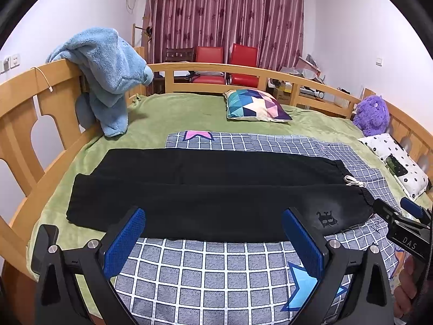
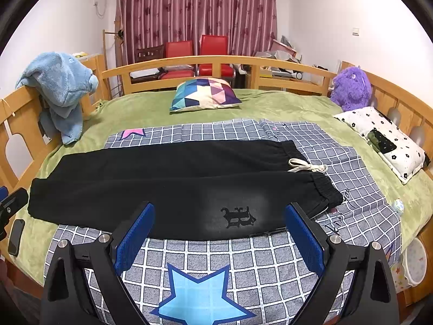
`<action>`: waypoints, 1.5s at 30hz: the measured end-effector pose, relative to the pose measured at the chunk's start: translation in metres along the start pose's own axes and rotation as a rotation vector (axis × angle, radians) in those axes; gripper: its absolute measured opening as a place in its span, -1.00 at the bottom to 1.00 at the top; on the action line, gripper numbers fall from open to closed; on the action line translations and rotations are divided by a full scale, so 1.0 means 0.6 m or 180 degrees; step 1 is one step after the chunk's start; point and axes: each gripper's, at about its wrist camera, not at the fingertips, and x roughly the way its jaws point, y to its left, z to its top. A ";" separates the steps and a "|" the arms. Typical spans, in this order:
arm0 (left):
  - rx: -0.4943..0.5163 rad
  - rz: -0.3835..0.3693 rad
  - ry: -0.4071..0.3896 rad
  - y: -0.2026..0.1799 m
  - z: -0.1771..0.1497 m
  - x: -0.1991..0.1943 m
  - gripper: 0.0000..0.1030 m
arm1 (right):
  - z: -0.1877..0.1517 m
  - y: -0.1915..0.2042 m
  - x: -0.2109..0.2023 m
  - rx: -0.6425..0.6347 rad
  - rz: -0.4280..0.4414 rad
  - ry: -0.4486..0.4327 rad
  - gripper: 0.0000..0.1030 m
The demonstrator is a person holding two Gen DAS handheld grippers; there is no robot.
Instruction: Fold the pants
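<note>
Black pants lie flat across a grey checked quilt, legs to the left, waistband with a white drawstring to the right. A dark emblem sits on the near leg. The pants also show in the right wrist view. My left gripper is open and empty, hovering at the near edge of the pants, mid-length. My right gripper is open and empty at the near edge by the emblem; it also shows at the right of the left wrist view.
The quilt lies on a green blanket on a wooden-railed bed. A patterned cushion, a purple plush, a white flowered pillow, a blue towel on the rail and a phone are around.
</note>
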 end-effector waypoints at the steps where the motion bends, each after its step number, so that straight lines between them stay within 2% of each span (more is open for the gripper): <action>1: 0.0001 0.0001 -0.0002 -0.001 0.000 0.000 0.99 | 0.000 0.000 0.000 -0.0003 -0.0004 -0.0001 0.85; 45: -0.0039 -0.0079 0.0003 0.006 0.001 0.000 0.99 | -0.009 0.001 0.005 -0.0050 0.0011 -0.0033 0.85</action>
